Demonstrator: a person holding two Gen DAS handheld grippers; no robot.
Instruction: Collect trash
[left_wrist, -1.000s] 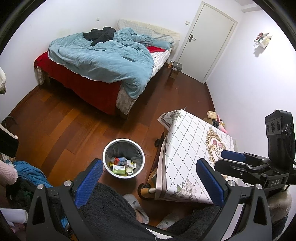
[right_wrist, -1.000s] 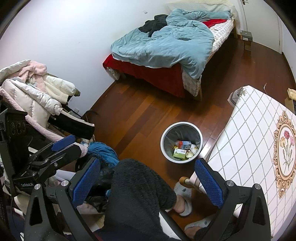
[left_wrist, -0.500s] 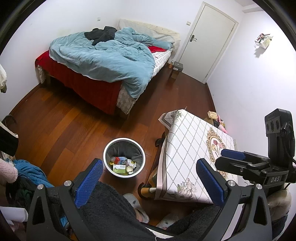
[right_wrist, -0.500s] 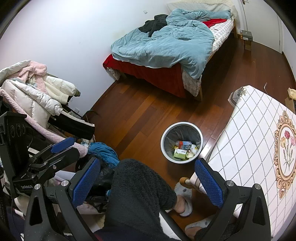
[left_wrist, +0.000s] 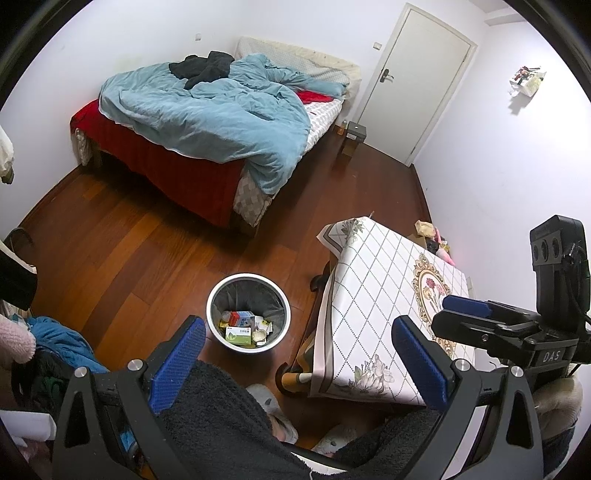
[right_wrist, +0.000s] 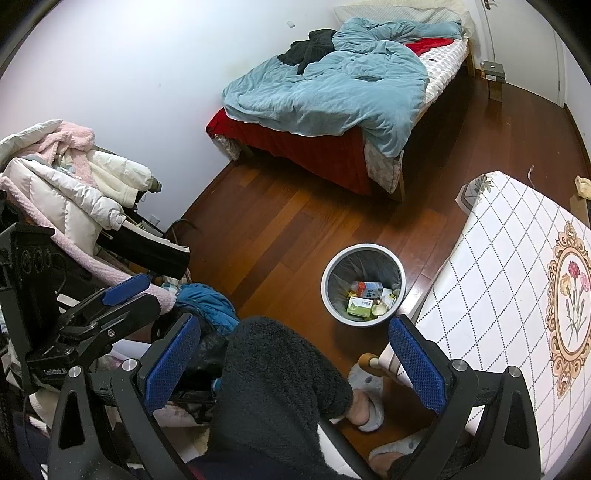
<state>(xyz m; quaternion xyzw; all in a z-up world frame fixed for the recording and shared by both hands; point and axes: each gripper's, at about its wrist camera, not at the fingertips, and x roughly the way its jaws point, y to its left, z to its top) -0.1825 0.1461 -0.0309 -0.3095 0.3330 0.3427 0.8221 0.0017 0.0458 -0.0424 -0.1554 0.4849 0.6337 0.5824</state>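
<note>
Left wrist view showed my left gripper (left_wrist: 297, 356) spread wide and holding nothing, raised over my knee. My right gripper (right_wrist: 295, 356) was equally wide and empty. The trash (left_wrist: 242, 328), boxes and a bottle, lay in the white bin (left_wrist: 218, 291) on the wooden floor (left_wrist: 110, 258), just beside the table (left_wrist: 373, 280). I judged collecting nearly finished; next I would need to find any leftover scrap. The table's patterned cloth looked bare, with an unmade bed (left_wrist: 207, 122) beyond.

One bin (left_wrist: 248, 311), one bed (left_wrist: 207, 147), one surface (left_wrist: 384, 295), two grippers.
Left gripper (left_wrist: 299, 363) and right gripper (right_wrist: 295, 360) each show two blue fingers (left_wrist: 177, 365); one door (left_wrist: 417, 77), two slippered feet (right_wrist: 365, 400).
</note>
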